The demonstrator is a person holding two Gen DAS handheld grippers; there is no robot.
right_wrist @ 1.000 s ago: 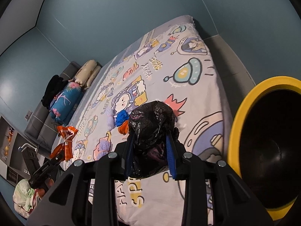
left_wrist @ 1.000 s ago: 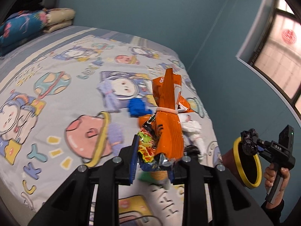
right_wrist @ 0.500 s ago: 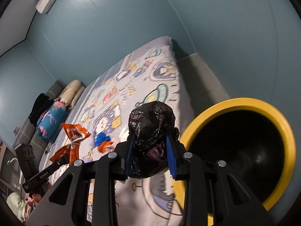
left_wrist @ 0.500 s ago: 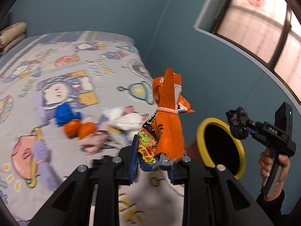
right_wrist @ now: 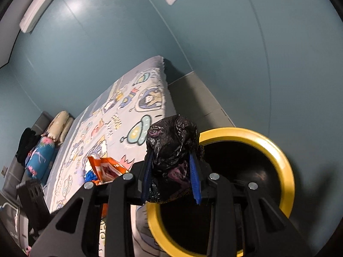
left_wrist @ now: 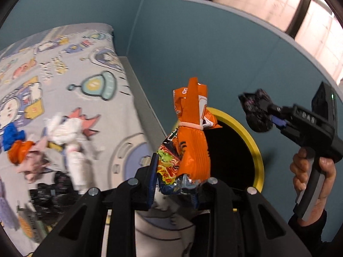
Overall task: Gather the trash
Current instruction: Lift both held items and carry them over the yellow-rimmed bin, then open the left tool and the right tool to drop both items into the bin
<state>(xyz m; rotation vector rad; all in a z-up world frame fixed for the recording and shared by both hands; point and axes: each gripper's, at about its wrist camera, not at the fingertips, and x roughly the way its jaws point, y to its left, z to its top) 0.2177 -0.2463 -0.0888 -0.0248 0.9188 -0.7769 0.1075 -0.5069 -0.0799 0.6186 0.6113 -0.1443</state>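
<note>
Trash in both my hands. Left hand-held gripper (left_wrist: 176, 178) pinches a bunch of crinkled snack wrappers (left_wrist: 188, 141): an orange foil packet tied with a pale band, plus a colourful noodle packet under it, standing up between the blue pads. Right hand-held gripper (right_wrist: 171, 180) is clamped on a crumpled black plastic bag (right_wrist: 173, 147), pads pressed into both sides of it. My right hand (left_wrist: 313, 177) shows in the left wrist view, wrapped round the grey handle, dark sleeve below.

Round black bin with a yellow rim (right_wrist: 287, 165) sits on the floor beside the bed corner, against the teal wall. In the right view the black bag is right in front of the bin's near-left rim, over the opening. In the left view the orange packet overlaps the bin's left rim; the bag hangs above and right of the rim.

Bed with a pale cartoon-print sheet (left_wrist: 90, 68) carries more litter: white crumpled tissue (left_wrist: 64, 132), an orange scrap (left_wrist: 19, 152), a blue scrap (left_wrist: 9, 135), pinkish wrapper beside them, and another black crumpled piece (left_wrist: 51, 190) near the bottom left, blurred. Pillows (right_wrist: 57, 128) stacked at the far end of the bed. Window (left_wrist: 278, 6) up on the right wall.
</note>
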